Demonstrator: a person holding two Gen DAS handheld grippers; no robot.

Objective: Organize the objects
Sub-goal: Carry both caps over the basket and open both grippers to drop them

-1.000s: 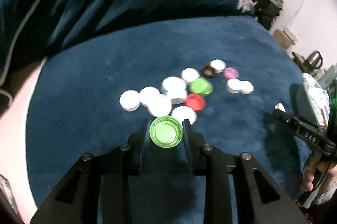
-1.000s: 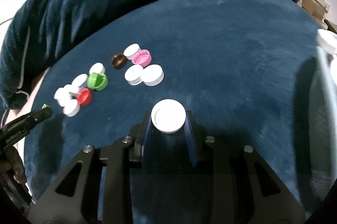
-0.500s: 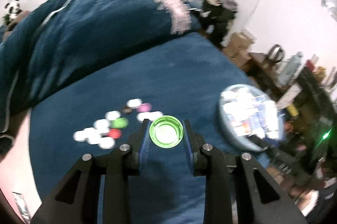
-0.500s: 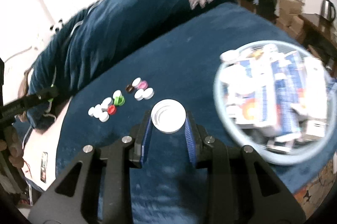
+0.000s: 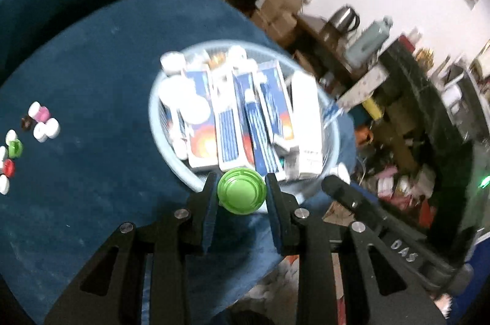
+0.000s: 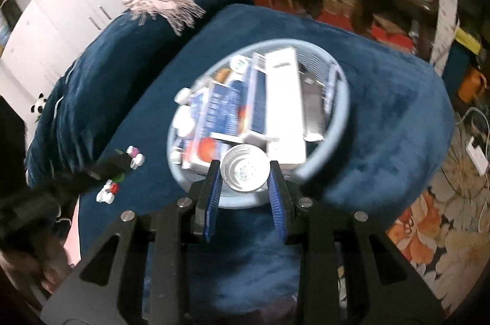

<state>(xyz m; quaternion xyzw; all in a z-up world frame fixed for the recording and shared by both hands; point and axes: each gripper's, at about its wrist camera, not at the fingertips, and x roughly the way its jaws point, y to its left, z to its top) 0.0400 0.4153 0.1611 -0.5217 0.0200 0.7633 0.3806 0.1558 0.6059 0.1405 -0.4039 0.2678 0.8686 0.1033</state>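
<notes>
Left wrist view, right gripper point(image 5: 332, 187) marked "DAS", other print blurred

The bed point(image 5: 101, 55), covered in dark blue plush, carries a pale blue basket point(image 5: 167, 147) of boxes near its edge. Loose caps point(image 5: 46, 127) lie well apart from it.

So the basket point(image 5: 171, 159) sits on the bed point(image 5: 92, 49), close to its right edge, packed with boxes point(image 5: 226, 123) lying side by side and a few caps along its left inner wall. The loose caps point(image 5: 43, 123) are clustered on the bed well off to the basket's left. A heaped blanket point(image 6: 92, 74) runs along the bed's far side.
</notes>
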